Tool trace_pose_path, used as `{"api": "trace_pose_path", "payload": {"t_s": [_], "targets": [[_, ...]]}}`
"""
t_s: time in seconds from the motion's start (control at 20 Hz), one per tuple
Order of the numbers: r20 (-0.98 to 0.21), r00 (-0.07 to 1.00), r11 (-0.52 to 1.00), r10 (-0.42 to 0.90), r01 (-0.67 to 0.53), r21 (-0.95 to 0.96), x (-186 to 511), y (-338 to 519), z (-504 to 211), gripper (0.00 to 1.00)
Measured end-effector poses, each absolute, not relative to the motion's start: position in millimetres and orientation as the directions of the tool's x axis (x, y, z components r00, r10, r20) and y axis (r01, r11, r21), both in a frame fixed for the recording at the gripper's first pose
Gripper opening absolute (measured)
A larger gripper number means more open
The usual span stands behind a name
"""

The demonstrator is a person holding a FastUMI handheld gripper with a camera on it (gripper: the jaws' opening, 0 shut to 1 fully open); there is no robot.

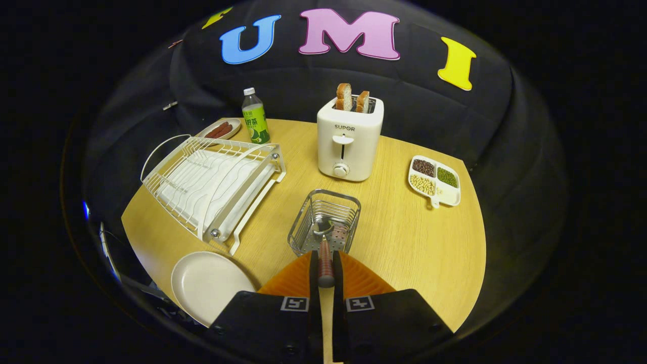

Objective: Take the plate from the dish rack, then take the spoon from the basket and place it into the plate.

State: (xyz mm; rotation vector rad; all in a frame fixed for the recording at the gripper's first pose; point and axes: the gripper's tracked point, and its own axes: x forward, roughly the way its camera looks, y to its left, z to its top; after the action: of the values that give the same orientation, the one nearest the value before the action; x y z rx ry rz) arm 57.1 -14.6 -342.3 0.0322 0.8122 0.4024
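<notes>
On the left of the surface (404, 237) the rack (212, 184) stands empty, tilted so its slots face the near side; behind it sit a small dish of sausages (220, 130) and a bottle (255, 117). The plate (210, 285) lies flat just left of the claw (326, 270), already off the rack and set near the basket, likely so the carry will be short. The claw is closed almost fully on the spoon (325, 247), both fingers pressing its handle, with the bowl end lying inside the basket (325, 222) just ahead. Gripping the handle near its end looks sensible: it keeps the fingers clear of the wire walls. Beyond stands a toaster (349, 139) holding bread, and to the right a divided tray (434, 181) of beans, well apart.
</notes>
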Motion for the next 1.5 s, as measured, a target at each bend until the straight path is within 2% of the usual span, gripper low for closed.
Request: {"api": "trace_pose_path", "payload": {"t_s": [0.3, 0.55, 0.75, 0.95, 1.2, 1.5], "targets": [[-0.682, 0.653, 0.94, 0.33, -0.295, 0.172, 48, -27, -317, 0.12], [-0.603, 0.735, 0.95, 0.311, -0.261, 0.172, 39, -41, -252, 0.11], [-0.502, 0.784, 0.93, 0.366, -0.291, 0.224, 12, -30, -185, 0.12], [-0.452, 0.77, 0.891, 0.451, -0.36, 0.276, -28, -5, -149, 0.12], [-0.486, 0.711, 0.861, 0.509, -0.407, 0.305, -74, 23, -165, 0.12], [-0.595, 0.585, 0.829, 0.552, -0.463, 0.314, -119, 78, -247, 0.12]]}}
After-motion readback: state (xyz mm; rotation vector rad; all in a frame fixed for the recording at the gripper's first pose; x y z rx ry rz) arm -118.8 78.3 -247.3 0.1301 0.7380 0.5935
